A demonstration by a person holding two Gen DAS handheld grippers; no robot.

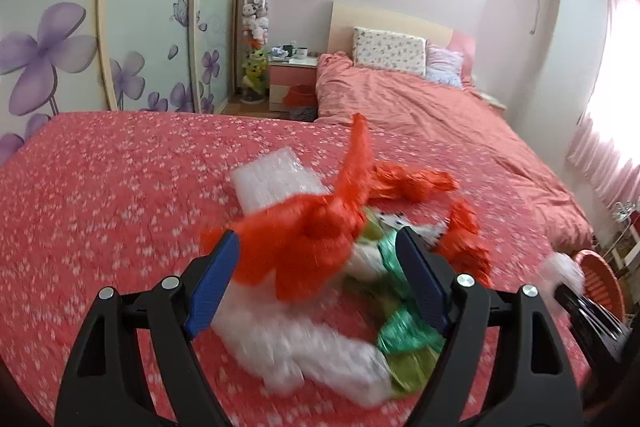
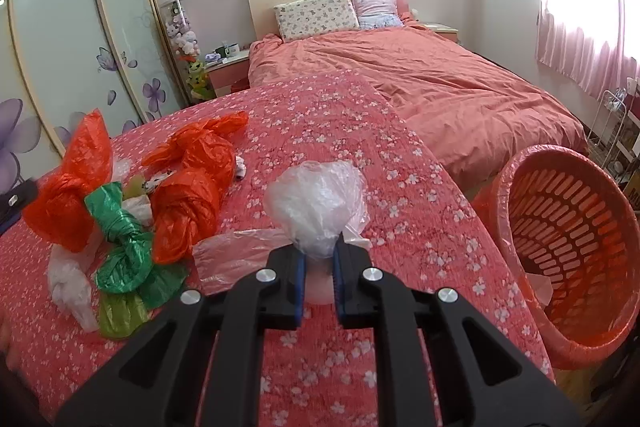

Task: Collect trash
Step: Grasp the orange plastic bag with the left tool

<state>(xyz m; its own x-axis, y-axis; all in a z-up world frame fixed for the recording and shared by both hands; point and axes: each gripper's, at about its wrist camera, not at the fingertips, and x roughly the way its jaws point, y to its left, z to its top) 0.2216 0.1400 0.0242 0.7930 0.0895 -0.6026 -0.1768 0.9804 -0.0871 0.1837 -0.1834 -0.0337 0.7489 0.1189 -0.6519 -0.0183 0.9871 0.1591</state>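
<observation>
The crumpled clear plastic bag (image 2: 316, 207) sits at the tips of your right gripper (image 2: 318, 257), just above the red flowered bed cover (image 2: 340, 131). Its fingers (image 2: 299, 283) are squeezed tight on the bag's neck, so it should lift without slipping. The orange slotted plastic basket (image 2: 568, 251) waits beside the bed on your right, tipped toward you, likely for the trash. Your left gripper (image 1: 318, 267) has its fingers (image 1: 212, 291) spread wide over the heap of orange, green and white bags (image 1: 320, 243), holding nothing.
</observation>
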